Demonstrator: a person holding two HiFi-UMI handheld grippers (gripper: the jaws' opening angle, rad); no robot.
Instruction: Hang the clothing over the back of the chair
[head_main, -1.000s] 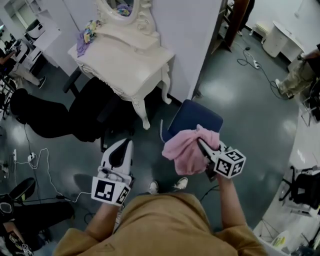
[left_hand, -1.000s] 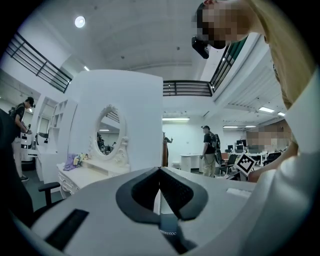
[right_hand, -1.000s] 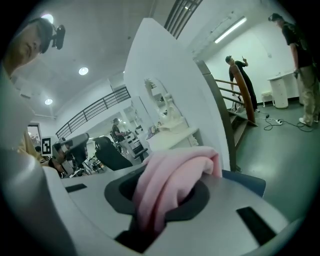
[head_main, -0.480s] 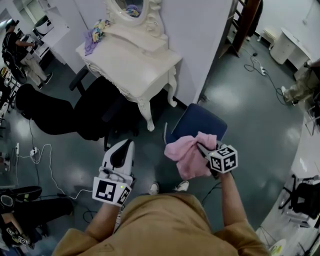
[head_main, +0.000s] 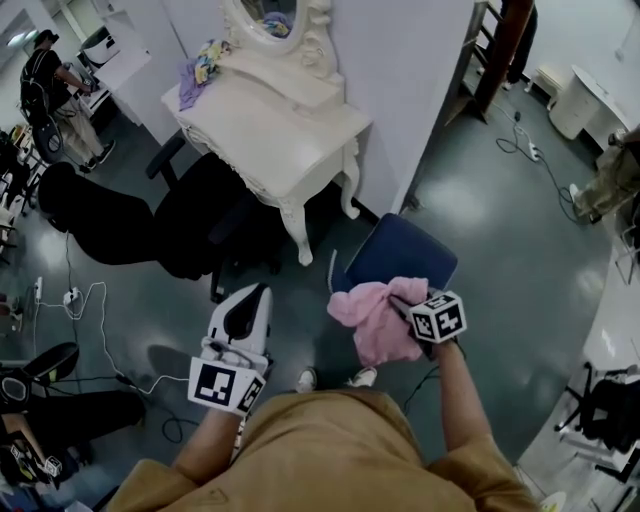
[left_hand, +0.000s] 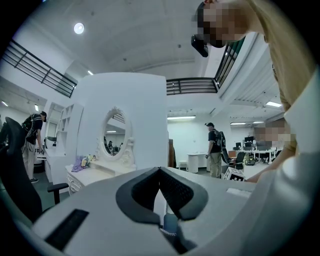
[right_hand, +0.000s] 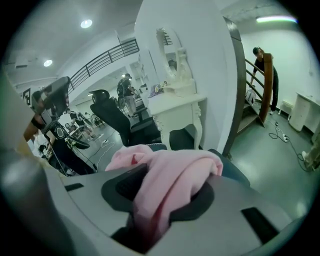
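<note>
A pink garment (head_main: 378, 318) hangs bunched from my right gripper (head_main: 396, 300) over the near edge of a blue chair (head_main: 408, 254). In the right gripper view the pink garment (right_hand: 172, 182) fills the gap between the dark pads, and the jaws are opening with the cloth still caught between them. The blue chair (right_hand: 236, 173) shows just behind it. My left gripper (head_main: 254, 292) is held level to the left of the chair, away from the cloth. Its jaws (left_hand: 160, 172) meet at the tips with nothing between them.
A white dressing table (head_main: 270, 135) with an oval mirror stands against a white partition (head_main: 400, 80). Black office chairs (head_main: 185, 215) sit to its left. Cables (head_main: 85, 325) run over the floor at left. A person (head_main: 55, 75) stands far left.
My right gripper has sunk with the pink garment toward the blue chair and tilted further down. The left gripper has stayed where it was.
</note>
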